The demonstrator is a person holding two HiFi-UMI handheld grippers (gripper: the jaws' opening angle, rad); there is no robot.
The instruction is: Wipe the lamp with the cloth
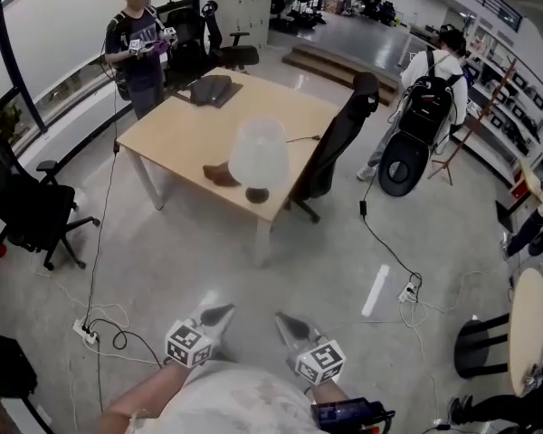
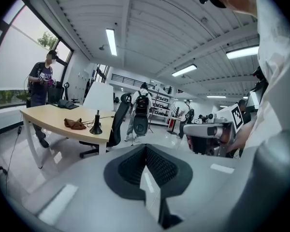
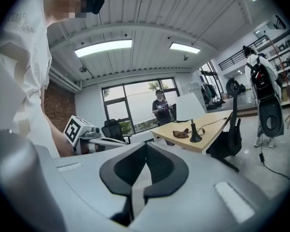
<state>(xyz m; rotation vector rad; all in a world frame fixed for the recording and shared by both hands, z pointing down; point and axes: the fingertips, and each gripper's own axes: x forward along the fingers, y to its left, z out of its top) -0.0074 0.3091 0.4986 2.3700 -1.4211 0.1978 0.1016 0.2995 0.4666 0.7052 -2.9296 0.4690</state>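
Observation:
A lamp with a white shade and a dark base stands near the front edge of a wooden table. A brown cloth lies crumpled just left of the base. Both grippers are held low and close to my body, well short of the table. The left gripper and the right gripper point toward the table, both shut and empty. In the left gripper view the jaws meet, with the lamp and cloth far ahead. The right gripper view shows its jaws closed, the lamp and cloth distant.
A black office chair stands at the table's right side, another chair at the left. One person stands beyond the table, another with a backpack at the right. Cables and a power strip lie on the floor. A round table is at right.

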